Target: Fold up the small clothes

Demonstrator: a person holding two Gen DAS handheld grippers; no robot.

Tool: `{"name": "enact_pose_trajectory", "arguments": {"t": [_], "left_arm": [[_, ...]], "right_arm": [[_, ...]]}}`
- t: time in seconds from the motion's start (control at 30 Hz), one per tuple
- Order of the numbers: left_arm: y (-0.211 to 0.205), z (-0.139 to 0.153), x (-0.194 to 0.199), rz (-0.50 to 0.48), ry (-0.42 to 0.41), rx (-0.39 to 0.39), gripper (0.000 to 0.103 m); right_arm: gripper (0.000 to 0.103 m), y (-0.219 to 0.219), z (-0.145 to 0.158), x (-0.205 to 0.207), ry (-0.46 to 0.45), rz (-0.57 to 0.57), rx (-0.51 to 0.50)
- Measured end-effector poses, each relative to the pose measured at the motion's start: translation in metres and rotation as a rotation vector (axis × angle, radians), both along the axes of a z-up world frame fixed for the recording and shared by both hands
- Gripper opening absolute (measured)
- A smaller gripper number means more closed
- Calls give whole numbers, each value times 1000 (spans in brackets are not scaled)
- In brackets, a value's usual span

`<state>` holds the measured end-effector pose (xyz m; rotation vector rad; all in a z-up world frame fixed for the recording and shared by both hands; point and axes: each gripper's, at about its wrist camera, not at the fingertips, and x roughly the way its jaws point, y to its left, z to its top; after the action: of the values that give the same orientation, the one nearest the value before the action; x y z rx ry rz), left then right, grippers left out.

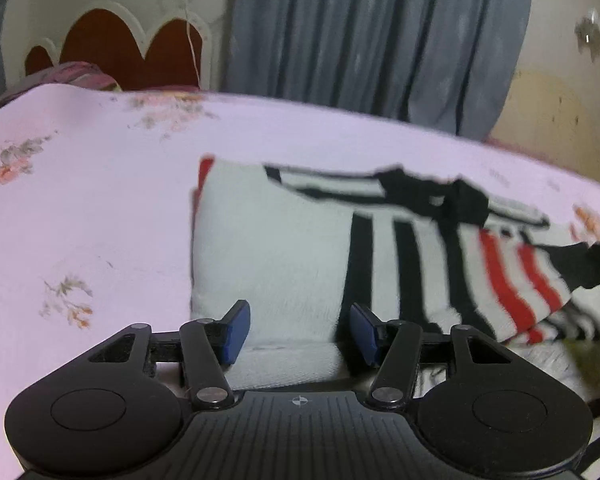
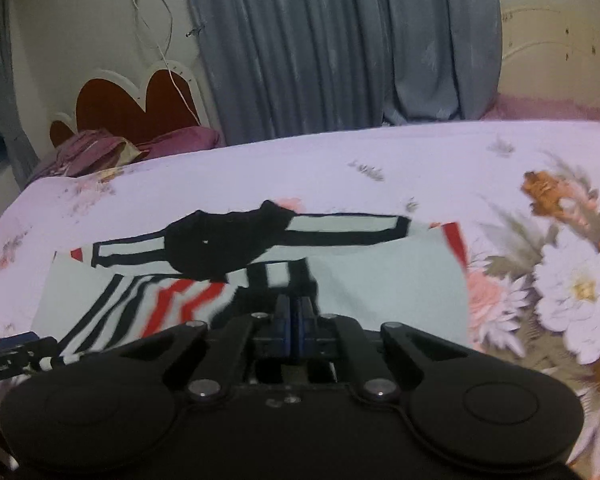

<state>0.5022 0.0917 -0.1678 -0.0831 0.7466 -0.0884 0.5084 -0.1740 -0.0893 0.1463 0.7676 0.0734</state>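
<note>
A small white garment (image 1: 276,256) with black and red stripes and a black collar lies on the floral bedsheet (image 1: 80,200). My left gripper (image 1: 298,330) is open, its blue pads on either side of the garment's white near edge. In the right wrist view the same garment (image 2: 384,288) is spread out flat, sleeves folded across its far side. My right gripper (image 2: 294,312) has its blue pads pressed together at the garment's near striped edge; whether cloth is pinched between them is hidden. The left gripper's tip (image 2: 8,350) shows at the far left.
A red and white headboard (image 2: 132,108) and purple pillows (image 2: 112,148) are at the bed's far left. Grey curtains (image 2: 340,48) hang behind the bed. Large flower prints (image 2: 572,272) cover the sheet to the right of the garment.
</note>
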Motion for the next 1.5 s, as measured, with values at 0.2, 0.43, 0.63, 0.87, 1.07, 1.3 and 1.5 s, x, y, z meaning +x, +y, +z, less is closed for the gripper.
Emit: {"name": "enact_pose_trajectory", "arguments": {"t": [0.2,0.43,0.63,0.87,1.07,1.3,1.5], "left_arm": [[-3,1,-1,-41,-3,29,56],[7,7,16,-42,-10,-46,56],[0,5,21,-59,-19,-37,56],[-2,-7,19,-99,-7,5,56],[11,13,39,-95,-32,-5,56],[35,-9,131,-65,41,34,64],[38,17,100,-11,-26,-26,64]], "right_arm": [[4,-21,-36,-4,132,-91,-11],[46,-28,-25,10,55,-137,159],[5,-1,-43,32,136,-53,69],[4,3,-39,10,129,-43,-58],[18,6,-26,14,62,-74,-61],[17,12,-36,38,85,-70,-83],[20,19,-24,32,55,-97,-62]]}}
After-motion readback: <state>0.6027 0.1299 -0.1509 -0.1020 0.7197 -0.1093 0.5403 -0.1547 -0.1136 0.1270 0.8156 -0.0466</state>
